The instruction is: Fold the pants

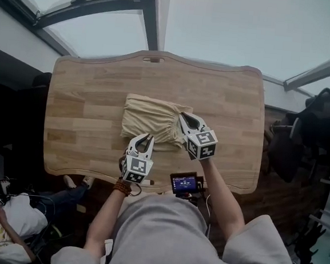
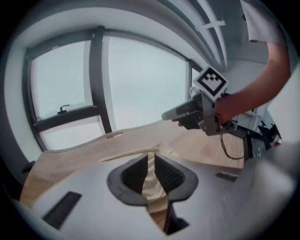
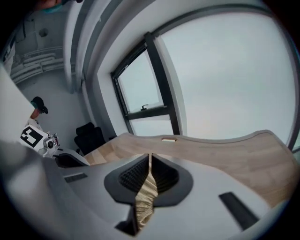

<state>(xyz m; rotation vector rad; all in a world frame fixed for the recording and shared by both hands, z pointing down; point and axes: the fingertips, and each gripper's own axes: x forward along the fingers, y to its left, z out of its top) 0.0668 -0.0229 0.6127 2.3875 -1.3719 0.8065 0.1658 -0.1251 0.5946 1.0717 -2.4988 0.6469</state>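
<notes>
The pants (image 1: 149, 117) are a soft tan bundle in the middle of the table (image 1: 82, 92), looks doubled up, with the gathered waistband toward 6 o'clock. Seems like light, floppy cloth, so I'd guess it sags and slides if you pinch just one corner. The best bet is the thick elastic edge, at two spots set apart.

That's the grip here. The left gripper (image 1: 143, 138) is clamped on the edge at the bundle's 6 o'clock, and the right gripper (image 1: 184, 119) is clamped at its 4 o'clock corner.

The head view gives the whole layout but hides the pinch itself. Each gripper view shows a strip of tan fabric squeezed tight between its pads.
</notes>
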